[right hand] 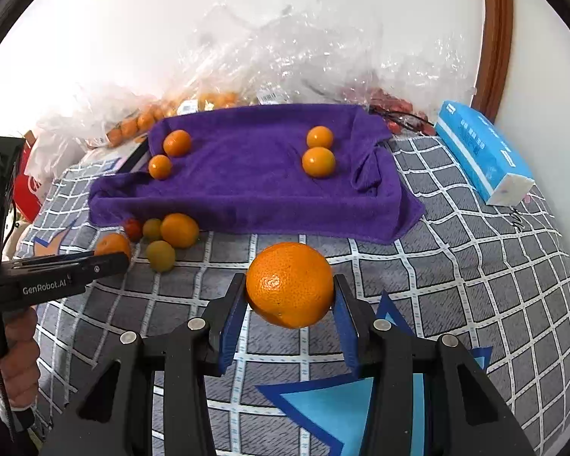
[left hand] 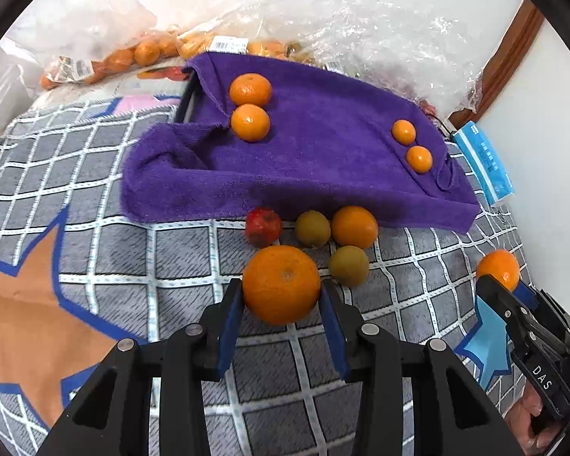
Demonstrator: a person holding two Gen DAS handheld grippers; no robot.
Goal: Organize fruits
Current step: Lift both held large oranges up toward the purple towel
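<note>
Hand-held grippers left and right each clamp an orange; four fruits sit on towel, four loose fruits remain.

Bright, even daylight, blown-out white wall, glare on plastic wrap, strong fisheye bending, dark corners.

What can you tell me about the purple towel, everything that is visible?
The purple towel is soft terry cloth, draped over a low box or tray, which it mostly hides, on the checked blanket. Its edges sag and fold at the corners. Four oranges rest on it in two pairs, one pair left and one right. No gripper touches it.
</note>
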